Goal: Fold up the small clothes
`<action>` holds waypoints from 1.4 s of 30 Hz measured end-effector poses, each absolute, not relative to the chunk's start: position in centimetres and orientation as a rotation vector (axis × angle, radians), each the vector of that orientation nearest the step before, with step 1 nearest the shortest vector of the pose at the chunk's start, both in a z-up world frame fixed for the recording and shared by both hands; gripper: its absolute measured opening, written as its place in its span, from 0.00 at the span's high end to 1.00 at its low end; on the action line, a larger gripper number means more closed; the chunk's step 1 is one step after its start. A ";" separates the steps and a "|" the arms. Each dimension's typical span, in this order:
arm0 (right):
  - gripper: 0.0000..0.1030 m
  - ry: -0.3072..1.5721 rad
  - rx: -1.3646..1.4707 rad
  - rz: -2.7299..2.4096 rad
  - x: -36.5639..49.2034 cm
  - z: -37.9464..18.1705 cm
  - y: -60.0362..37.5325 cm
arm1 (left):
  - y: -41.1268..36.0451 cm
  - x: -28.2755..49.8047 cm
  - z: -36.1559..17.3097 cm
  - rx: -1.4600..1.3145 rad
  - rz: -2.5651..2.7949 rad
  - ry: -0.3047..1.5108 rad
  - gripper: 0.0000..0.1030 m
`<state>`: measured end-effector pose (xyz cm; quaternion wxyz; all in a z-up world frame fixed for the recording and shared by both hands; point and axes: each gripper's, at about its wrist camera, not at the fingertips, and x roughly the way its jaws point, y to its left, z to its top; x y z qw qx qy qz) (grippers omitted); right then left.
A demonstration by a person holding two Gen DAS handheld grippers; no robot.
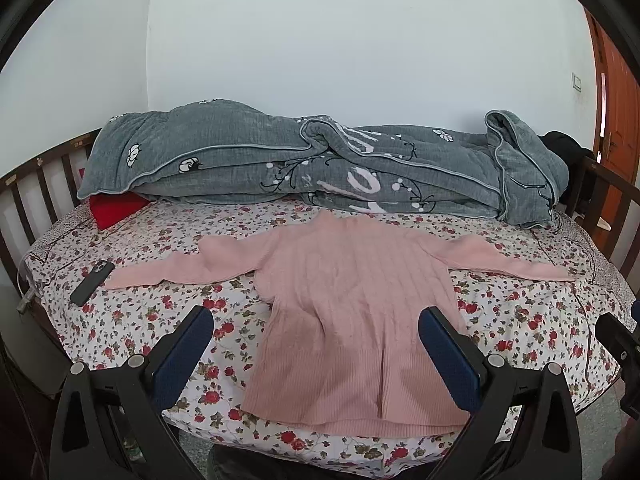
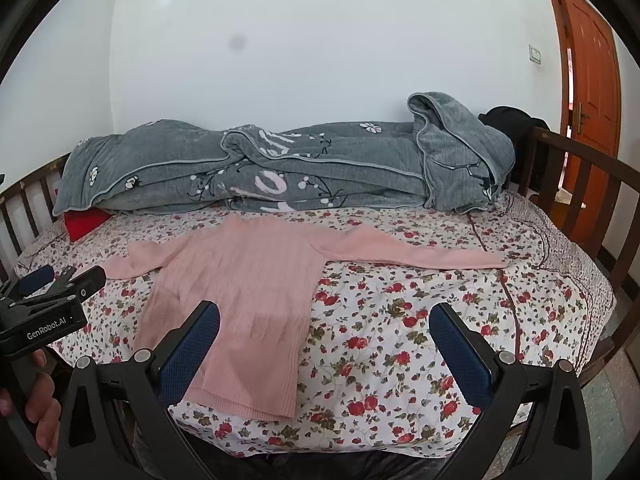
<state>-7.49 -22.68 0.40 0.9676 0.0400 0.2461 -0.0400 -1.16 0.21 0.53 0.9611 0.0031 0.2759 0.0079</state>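
Note:
A pink ribbed sweater [image 1: 352, 320] lies flat on the floral bed sheet [image 1: 132, 320], neck toward the wall, both sleeves spread sideways, hem at the near edge. It also shows in the right wrist view [image 2: 240, 304]. My left gripper [image 1: 316, 332] is open and empty, held above the sweater's lower body. My right gripper [image 2: 324, 332] is open and empty, above the sweater's right hem side and the sheet [image 2: 400, 340]. The left gripper's body [image 2: 44, 312] shows at the left of the right wrist view.
A rolled grey quilt [image 1: 312, 168] lies along the wall side of the bed. A black phone [image 1: 92, 282] and a red cushion [image 1: 116, 208] lie at the left. Wooden rails [image 2: 580, 184] bound the bed. An orange door [image 2: 588, 72] stands at the right.

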 end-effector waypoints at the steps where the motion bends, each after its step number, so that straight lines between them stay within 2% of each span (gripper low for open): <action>1: 0.01 0.498 0.081 -0.082 -7.5 0.4 -22.7 | 0.2 -1.1 0.5 0.006 0.015 0.559 0.00; 42: 0.01 0.498 0.094 -0.071 -7.2 0.5 -22.4 | 0.4 -0.5 0.8 -0.010 0.002 0.559 0.00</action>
